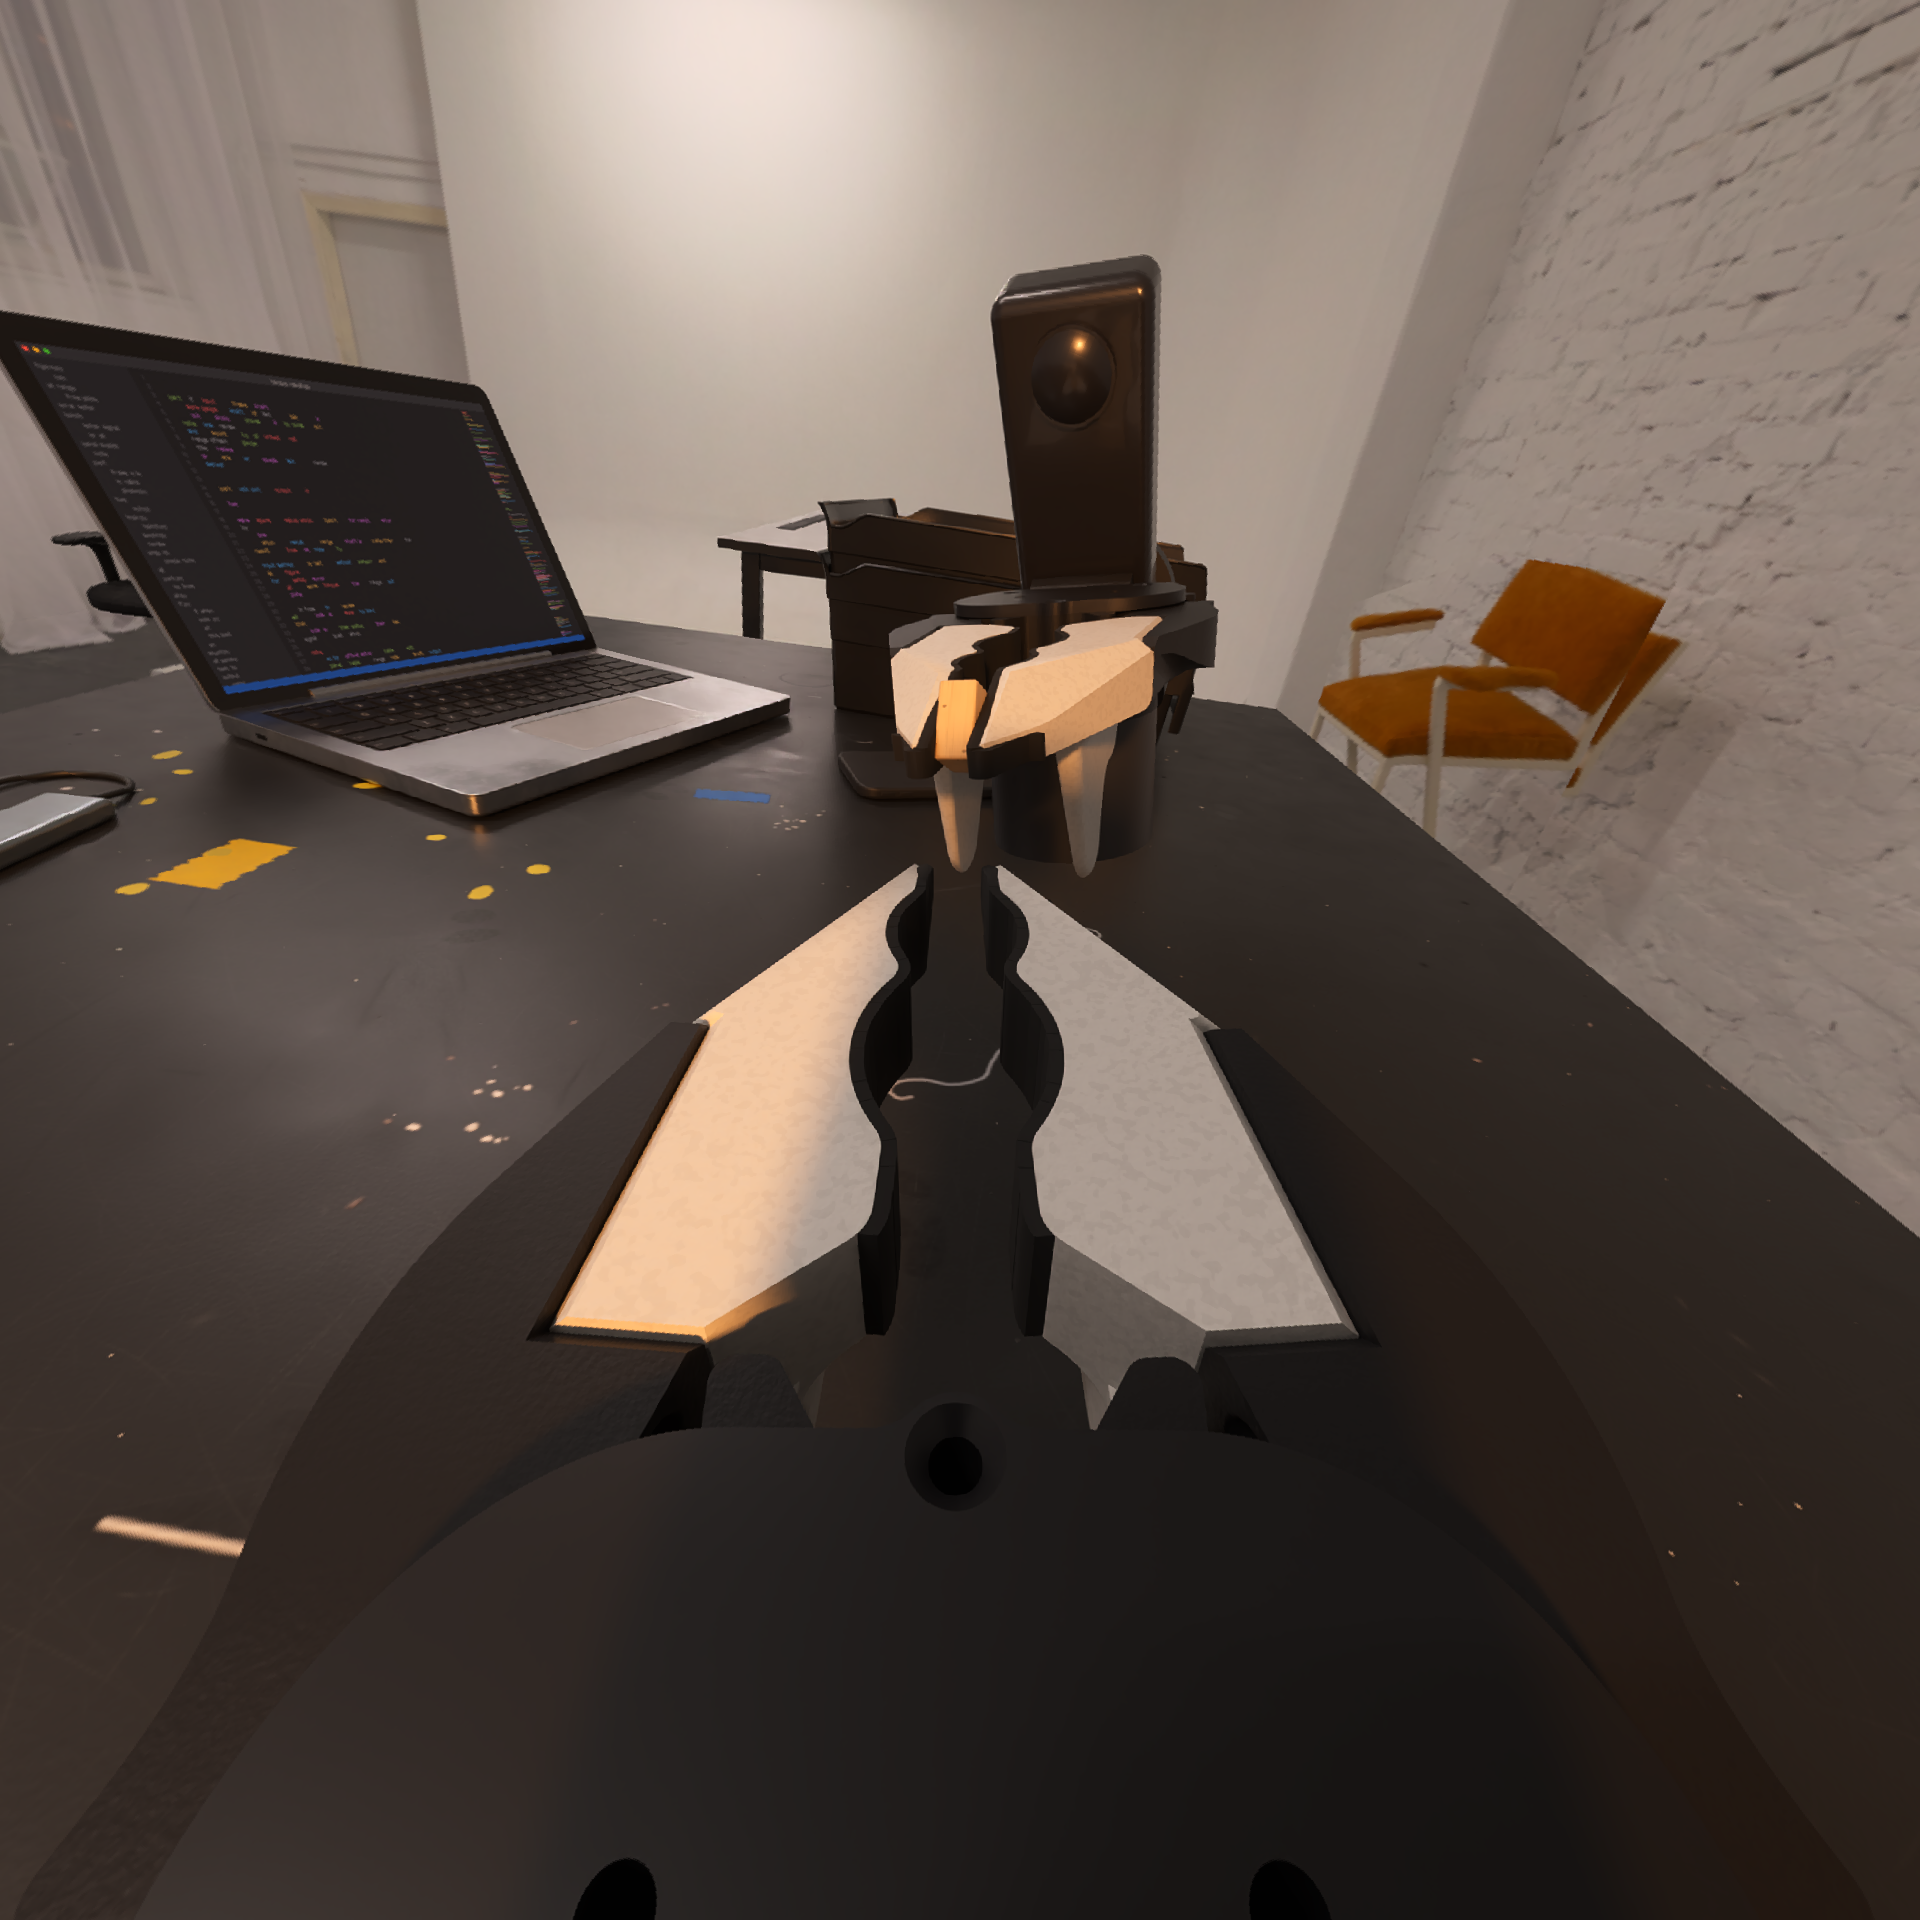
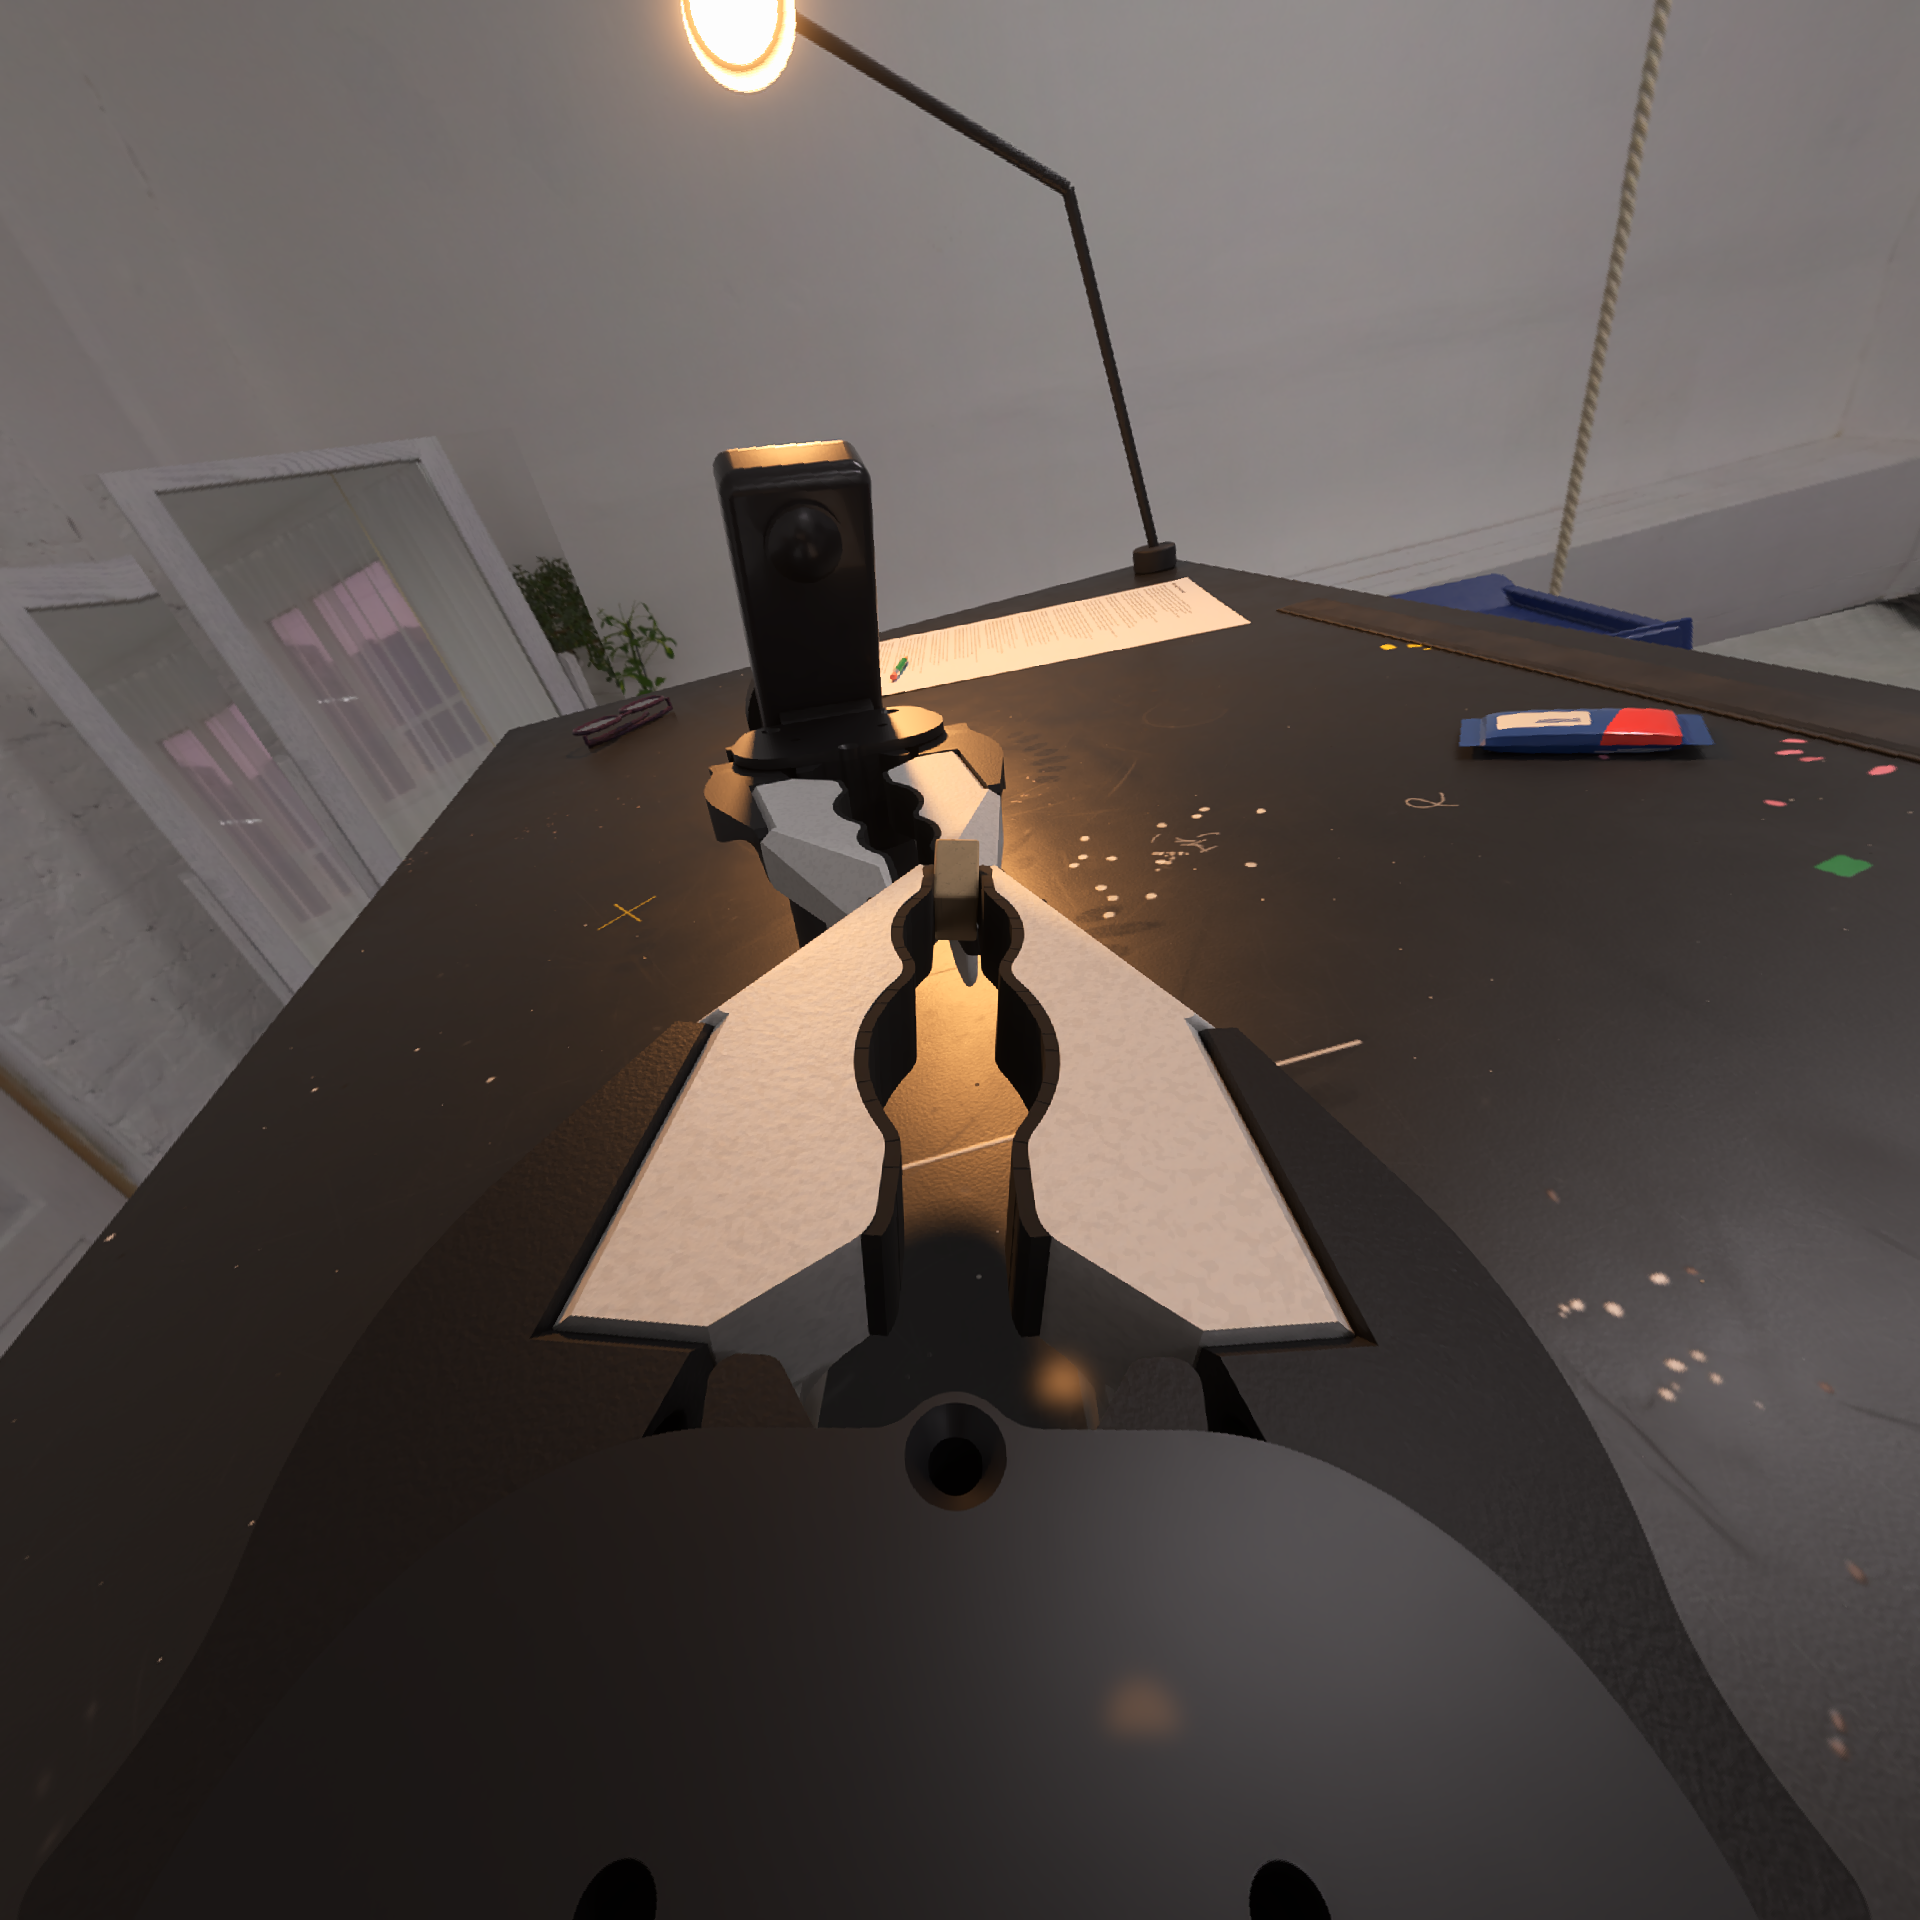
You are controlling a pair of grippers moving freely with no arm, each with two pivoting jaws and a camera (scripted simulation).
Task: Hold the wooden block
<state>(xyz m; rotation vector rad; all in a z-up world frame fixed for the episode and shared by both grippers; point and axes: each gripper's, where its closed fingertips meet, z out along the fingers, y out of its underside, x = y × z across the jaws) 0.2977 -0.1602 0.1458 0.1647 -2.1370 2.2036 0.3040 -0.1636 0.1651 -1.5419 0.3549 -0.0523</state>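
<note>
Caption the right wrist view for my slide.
Right tongs pinch the wooden block, facing the left tongs over a dark table.

- Your right gripper's (image 2: 956, 883) fingertips cover the block's (image 2: 956, 868) lower part; only its top shows.
- In your left wrist view, the block (image 1: 958, 717) is a sliver between the far gripper's fingers.
- The laptop (image 1: 416, 582) screen text is too small to read.
- The silver device (image 1: 42, 821) is cut by the left edge.
- The paper's (image 2: 1060, 629) print is illegible.
- The lamp (image 2: 738, 31) head is cropped at top.
</note>
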